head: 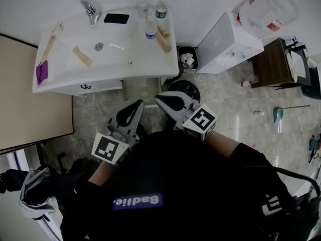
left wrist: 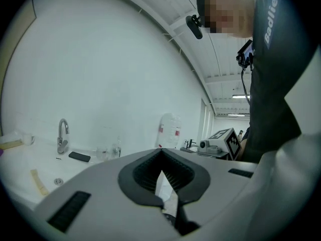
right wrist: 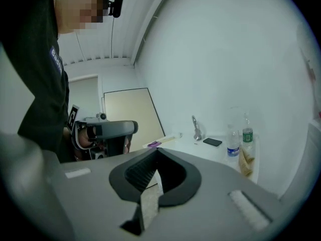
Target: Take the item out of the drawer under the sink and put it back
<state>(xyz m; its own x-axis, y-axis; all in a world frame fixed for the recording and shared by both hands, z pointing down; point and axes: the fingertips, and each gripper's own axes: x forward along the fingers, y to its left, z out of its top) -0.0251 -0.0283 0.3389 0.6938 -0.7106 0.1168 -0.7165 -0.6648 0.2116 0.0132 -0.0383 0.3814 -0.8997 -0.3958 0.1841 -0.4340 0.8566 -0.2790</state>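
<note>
Your left tool (head: 136, 107) and right tool (head: 163, 100), mid-frame, are both pressed together and empty. The drawer (head: 95, 87) under the sink (head: 115, 59), upper left, looks shut, so taking the item out probably hasn't started.

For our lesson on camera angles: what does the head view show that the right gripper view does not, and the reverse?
Only the head view: the bin on the floor, the brown table and the sink drain. Only the right gripper view: the ceiling and the head-mounted camera. Both: the tap, the black phone, the blue-labelled bottle and the left gripper.
</note>
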